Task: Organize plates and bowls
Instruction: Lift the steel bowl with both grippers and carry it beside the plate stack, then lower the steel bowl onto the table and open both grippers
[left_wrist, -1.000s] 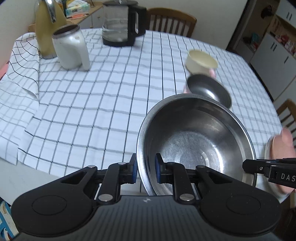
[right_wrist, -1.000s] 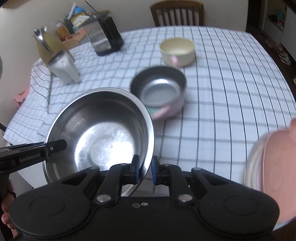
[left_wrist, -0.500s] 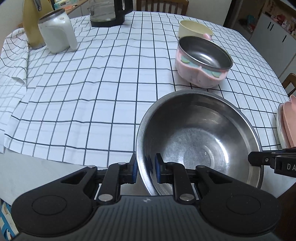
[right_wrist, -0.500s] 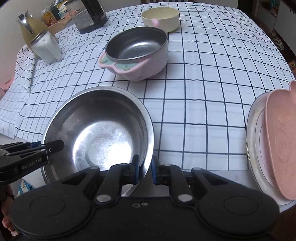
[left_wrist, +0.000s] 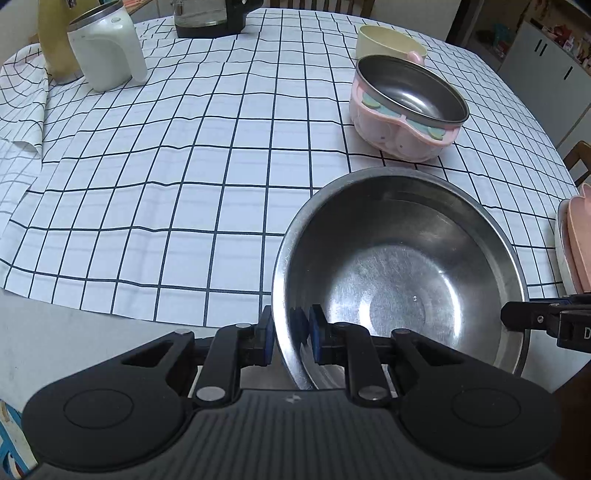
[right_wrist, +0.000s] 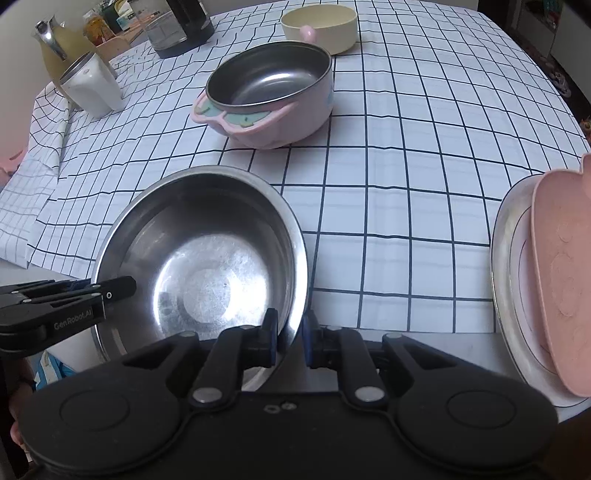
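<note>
A large steel bowl (left_wrist: 399, 280) (right_wrist: 203, 266) is held low over the near edge of the checked tablecloth. My left gripper (left_wrist: 290, 332) is shut on its left rim, one pad inside and one outside. My right gripper (right_wrist: 290, 336) is shut on the opposite rim in the same way. Each gripper shows in the other's view, the right gripper (left_wrist: 535, 321) at the bowl's right rim and the left gripper (right_wrist: 74, 299) at its left rim. Behind stands a pink bowl with a steel liner (left_wrist: 406, 107) (right_wrist: 273, 96), and farther back a cream bowl (left_wrist: 388, 40) (right_wrist: 321, 29).
A steel plate (right_wrist: 506, 266) with a pink plate (right_wrist: 561, 277) on top lies at the table's right front edge. At the back left stand a white jug (left_wrist: 107, 55), a yellow flask (left_wrist: 55, 40) and a dark glass kettle (left_wrist: 210, 18). Chairs stand behind the table.
Both grippers came down together with the steel bowl, from above the table to just over its near edge. The grips stayed the same. Over the last half second nothing moved.
</note>
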